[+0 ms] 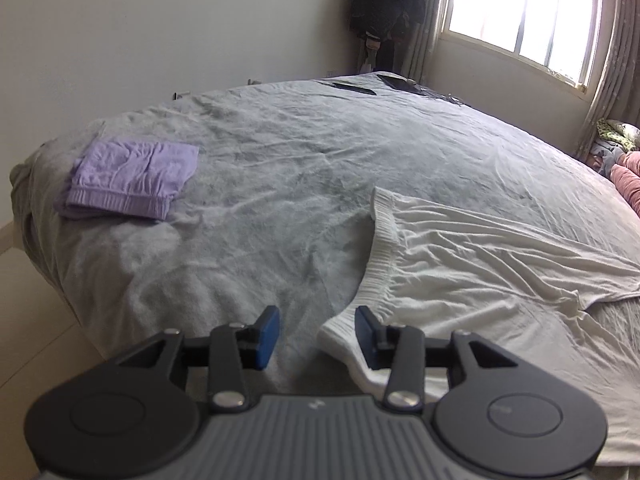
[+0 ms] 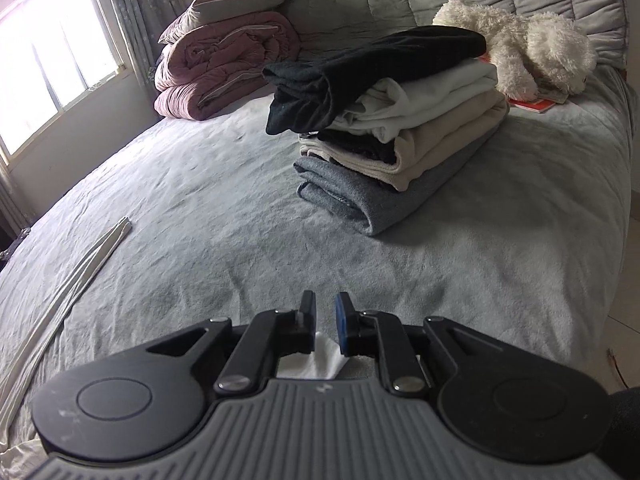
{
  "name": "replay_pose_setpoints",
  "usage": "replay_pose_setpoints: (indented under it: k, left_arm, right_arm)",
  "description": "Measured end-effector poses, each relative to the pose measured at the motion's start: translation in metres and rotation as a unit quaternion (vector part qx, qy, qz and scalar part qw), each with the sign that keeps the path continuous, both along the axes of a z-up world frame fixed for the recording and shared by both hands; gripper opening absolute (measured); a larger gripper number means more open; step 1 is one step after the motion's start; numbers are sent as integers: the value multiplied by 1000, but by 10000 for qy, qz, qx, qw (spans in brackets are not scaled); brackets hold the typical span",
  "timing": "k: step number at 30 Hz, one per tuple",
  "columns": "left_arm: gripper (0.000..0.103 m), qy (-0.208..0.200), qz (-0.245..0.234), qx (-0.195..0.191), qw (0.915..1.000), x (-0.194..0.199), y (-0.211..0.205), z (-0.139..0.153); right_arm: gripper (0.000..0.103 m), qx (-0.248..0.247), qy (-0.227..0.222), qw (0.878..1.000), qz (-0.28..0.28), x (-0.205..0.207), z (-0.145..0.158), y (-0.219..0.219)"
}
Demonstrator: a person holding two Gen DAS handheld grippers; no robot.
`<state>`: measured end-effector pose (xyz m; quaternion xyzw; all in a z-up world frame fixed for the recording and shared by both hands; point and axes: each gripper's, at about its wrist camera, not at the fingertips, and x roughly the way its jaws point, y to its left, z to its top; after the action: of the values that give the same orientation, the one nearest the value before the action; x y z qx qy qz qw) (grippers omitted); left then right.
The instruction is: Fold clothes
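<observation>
White garment (image 1: 480,264) lies spread on the near right of the bed (image 1: 260,168), flat for folding. Left gripper (image 1: 317,330) is spread wide at its ribbed hem; right gripper (image 2: 325,322), nearly closed, has white cloth between its fingers. Folded stack (image 2: 396,128) sits far.

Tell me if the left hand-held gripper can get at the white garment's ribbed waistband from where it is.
Probably yes. The left hand-held gripper is open, and the white garment has its ribbed waistband just ahead of the fingertips with only bare grey bedsheet around it.
</observation>
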<state>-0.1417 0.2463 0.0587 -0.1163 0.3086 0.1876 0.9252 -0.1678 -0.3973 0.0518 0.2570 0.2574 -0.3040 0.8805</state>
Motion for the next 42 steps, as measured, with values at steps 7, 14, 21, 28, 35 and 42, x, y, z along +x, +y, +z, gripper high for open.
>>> replay_pose_setpoints:
  k: [7,14,21,28,35,42]
  left_arm:
    - [43,-234,-116,85,9996,4,-5,19]
    - [48,-708,77,-327,9969,29,16,50]
    - [48,-485,95,-585,9971,103,26,44]
    - [48,-93,90,-934,9955,162,40,10]
    - [50,-62,20,-923,9957,202,46,5]
    - [53,412,-142,-888,9951,228,42,-12]
  right_arm:
    - [16,-223,-74,9983,538,16,10,12]
    - [16,-587,-38,9899,1288,49,20,35]
    - [16,-563,205,9766,2066,103,15,63]
    - [37,-228,396,9696,2402,170,6,77]
    - [38,-131,683,9653,2516,244,0,78]
    - [38,-769,805,9544,2769,325,10,69]
